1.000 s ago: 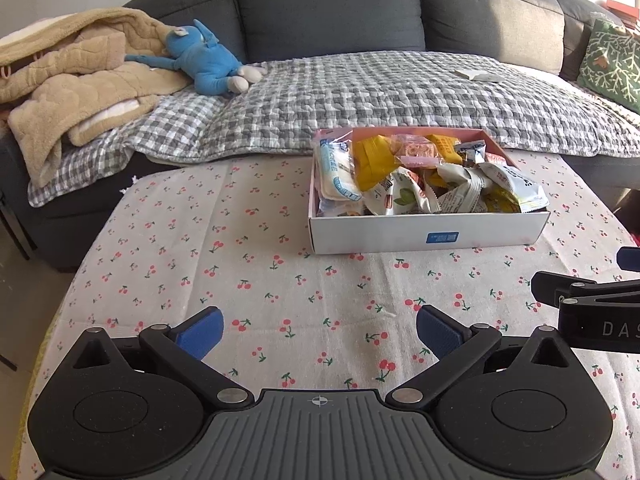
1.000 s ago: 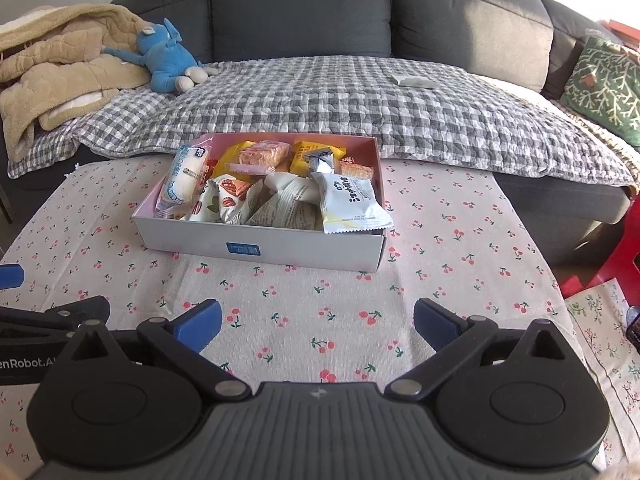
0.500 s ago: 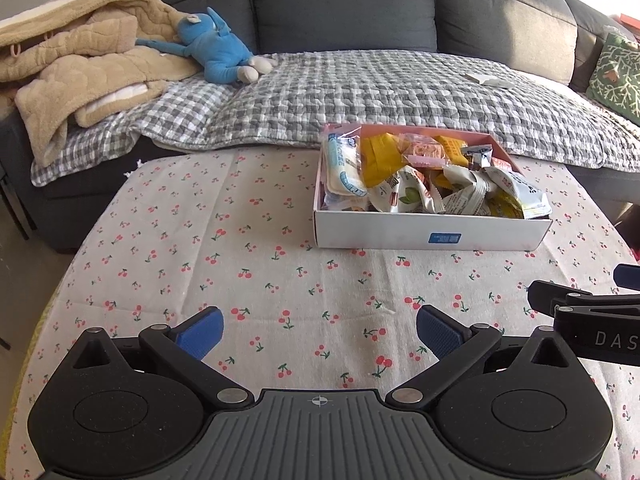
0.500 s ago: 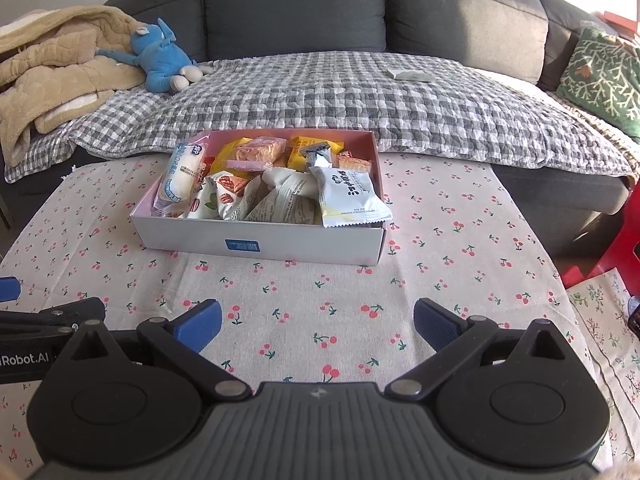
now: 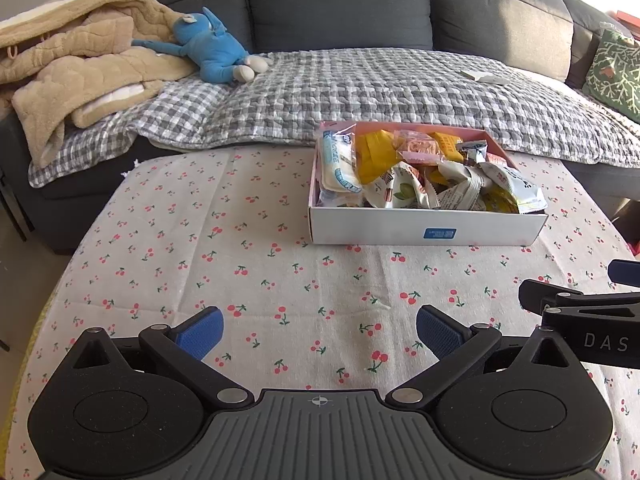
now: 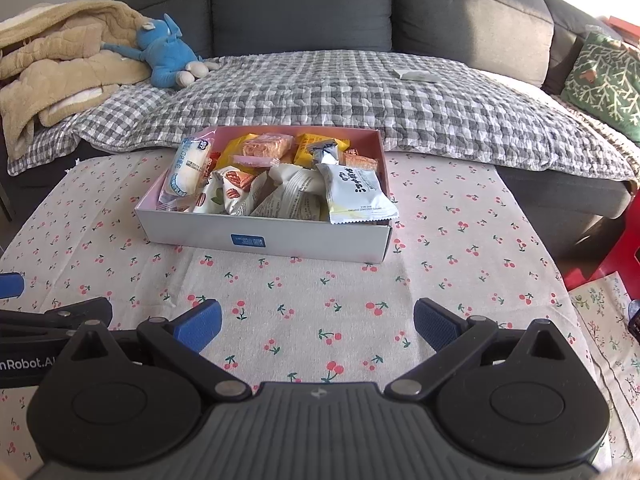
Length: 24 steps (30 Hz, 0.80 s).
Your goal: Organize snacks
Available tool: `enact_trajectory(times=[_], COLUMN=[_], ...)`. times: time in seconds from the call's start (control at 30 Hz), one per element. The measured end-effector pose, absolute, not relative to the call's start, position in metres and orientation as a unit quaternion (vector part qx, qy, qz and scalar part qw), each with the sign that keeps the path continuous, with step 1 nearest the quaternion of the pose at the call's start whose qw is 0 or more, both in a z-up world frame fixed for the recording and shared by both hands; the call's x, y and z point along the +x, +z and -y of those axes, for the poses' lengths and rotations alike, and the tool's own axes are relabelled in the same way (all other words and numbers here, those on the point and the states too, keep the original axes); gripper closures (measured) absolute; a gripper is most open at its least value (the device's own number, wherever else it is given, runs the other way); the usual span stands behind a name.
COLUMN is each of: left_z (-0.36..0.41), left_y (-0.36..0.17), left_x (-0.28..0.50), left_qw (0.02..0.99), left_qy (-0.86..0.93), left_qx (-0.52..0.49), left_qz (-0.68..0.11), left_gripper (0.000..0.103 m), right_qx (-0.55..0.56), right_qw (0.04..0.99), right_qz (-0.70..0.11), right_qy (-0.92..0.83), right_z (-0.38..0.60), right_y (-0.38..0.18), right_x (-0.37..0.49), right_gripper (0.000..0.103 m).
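Both grippers hover low over the counter (image 5: 248,240), near edge, nothing in either. Left gripper (image 5: 319,330): jaws wide. Right gripper (image 6: 317,322): jaws wide. Each shows at the edge of the other's view, side by side, well apart from the box.

Snacks (image 6: 280,184) are all in the box (image 6: 264,236), mid-counter toward the sofa (image 6: 300,4). Packets are heaped loosely: a white roll pack (image 6: 188,172) leans on the left wall, a white pouch (image 6: 356,196) hangs over the front right corner, yellow and orange packs sit at the back. I see no loose packets on the cloth.

Step in hand: can't settle it. This fits snacks gathered into the box and done, or a jumbled box waiting to be sorted. I won't pick.

If any reach goes in: the pouch on the rim is the easy grab. It's thin, crinkly film, so pinch an edge seam with a shallow approach and don't nudge the light box.
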<state>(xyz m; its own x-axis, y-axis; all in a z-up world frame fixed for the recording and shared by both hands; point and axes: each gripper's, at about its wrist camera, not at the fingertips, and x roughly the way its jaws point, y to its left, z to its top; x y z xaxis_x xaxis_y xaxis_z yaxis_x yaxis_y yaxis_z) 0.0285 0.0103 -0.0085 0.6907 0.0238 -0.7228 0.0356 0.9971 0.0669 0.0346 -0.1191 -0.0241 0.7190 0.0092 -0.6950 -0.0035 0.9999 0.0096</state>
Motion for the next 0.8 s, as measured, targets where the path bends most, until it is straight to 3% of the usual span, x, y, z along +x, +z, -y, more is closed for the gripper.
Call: enact_trajectory(times=[0.8], left_z=[-0.0097], left_y=[-0.0107], left_x=[0.0261], left_qw=[0.917], left_qy=[0.007], left_qx=[0.040], left_qz=[-0.396], left_gripper=[0.000], right_qx=[0.000], right_qw=[0.926], right_qz=[-0.377], right_qy=[0.004], right_z=[0.1188], right_y=[-0.0261], right_x=[0.0352], right_gripper=[0.001])
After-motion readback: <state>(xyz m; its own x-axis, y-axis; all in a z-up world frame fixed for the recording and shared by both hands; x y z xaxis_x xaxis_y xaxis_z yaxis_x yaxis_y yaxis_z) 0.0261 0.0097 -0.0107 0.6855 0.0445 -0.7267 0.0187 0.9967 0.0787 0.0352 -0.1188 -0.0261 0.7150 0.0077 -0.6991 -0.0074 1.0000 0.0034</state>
